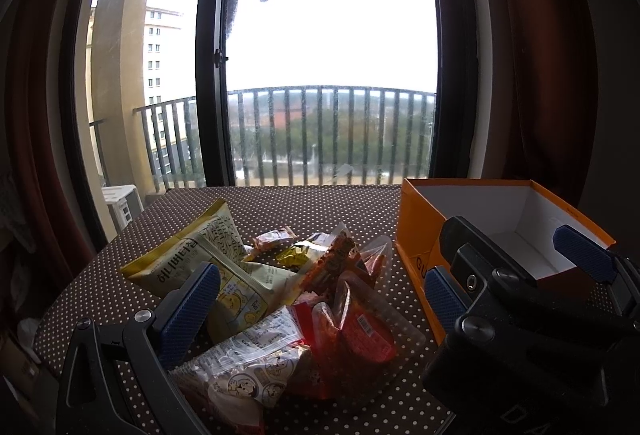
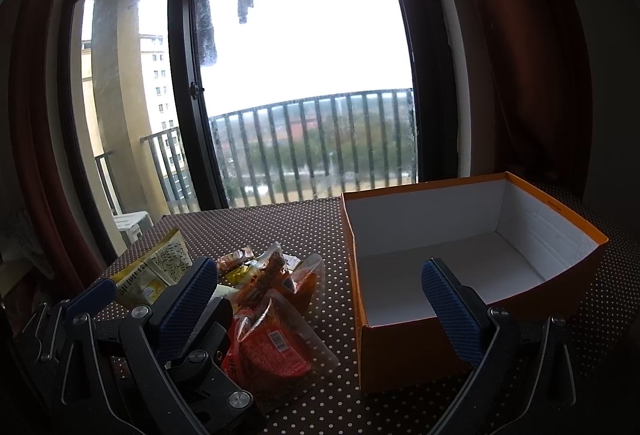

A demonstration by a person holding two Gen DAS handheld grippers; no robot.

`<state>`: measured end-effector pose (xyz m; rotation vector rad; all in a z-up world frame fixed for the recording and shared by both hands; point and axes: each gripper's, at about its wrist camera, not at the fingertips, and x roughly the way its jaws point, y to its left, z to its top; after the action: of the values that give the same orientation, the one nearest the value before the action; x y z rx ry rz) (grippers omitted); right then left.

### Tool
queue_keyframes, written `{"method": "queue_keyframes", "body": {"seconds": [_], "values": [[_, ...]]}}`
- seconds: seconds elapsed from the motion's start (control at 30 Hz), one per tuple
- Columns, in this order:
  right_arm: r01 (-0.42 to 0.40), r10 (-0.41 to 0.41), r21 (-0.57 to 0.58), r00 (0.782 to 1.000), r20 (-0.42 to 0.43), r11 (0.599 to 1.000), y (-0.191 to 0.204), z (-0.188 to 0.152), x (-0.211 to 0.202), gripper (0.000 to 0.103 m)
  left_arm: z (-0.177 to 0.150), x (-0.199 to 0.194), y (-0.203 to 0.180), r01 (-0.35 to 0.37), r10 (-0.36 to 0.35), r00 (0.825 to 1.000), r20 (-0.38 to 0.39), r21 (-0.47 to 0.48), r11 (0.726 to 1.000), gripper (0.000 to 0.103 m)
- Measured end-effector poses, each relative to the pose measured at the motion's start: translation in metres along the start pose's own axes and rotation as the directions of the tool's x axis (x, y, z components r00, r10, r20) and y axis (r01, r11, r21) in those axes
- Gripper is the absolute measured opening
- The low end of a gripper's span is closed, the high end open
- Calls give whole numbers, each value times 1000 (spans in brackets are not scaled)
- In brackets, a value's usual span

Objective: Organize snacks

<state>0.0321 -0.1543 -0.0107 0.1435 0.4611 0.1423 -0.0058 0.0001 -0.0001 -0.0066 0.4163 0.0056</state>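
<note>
A heap of snack packets lies on the brown polka-dot table [image 1: 304,205]: a yellow chip bag [image 1: 188,255], a white cartoon-printed packet [image 1: 248,367], a clear-wrapped red packet [image 1: 360,335] and small sachets [image 1: 276,238]. My left gripper [image 1: 318,297] hangs open just above the heap, nothing between its fingers. An open orange box [image 2: 400,347] with a white, bare inside stands to the right of the heap. My right gripper [image 2: 320,307] is open, straddling the box's near left corner, and holds nothing. In the right wrist view the red packet [image 2: 272,351] lies left of the box.
A tall glass door [image 1: 332,55] with a dark frame rises behind the table's far edge, and a balcony railing [image 1: 320,131] stands outside it. Dark red curtains [image 1: 532,47] hang on both sides. Bare tablecloth [image 2: 280,223] lies beyond the heap.
</note>
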Motion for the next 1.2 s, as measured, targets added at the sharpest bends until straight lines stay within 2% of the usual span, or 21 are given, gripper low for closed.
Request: {"method": "queue_keyframes", "body": {"seconds": [0.3, 0.53, 0.9, 1.2], "values": [[-1, 1, 0, 1000, -5, 1000, 1, 0, 1, 103, -1, 1, 2, -1, 1, 1000, -8, -4, 1000, 102], [-20, 20, 1, 999, -33, 1000, 10, -5, 12, 103, -6, 9, 14, -28, 28, 999, -23, 5, 1000, 102], [-66, 63, -20, 990, -123, 998, 41, -26, 44, 103, -23, 32, 47, -78, 78, 992, -97, 7, 997, 102], [-101, 94, -30, 977, -192, 994, 58, -46, 62, 103, -42, 44, 63, -71, 70, 984, -166, 5, 997, 102]]}}
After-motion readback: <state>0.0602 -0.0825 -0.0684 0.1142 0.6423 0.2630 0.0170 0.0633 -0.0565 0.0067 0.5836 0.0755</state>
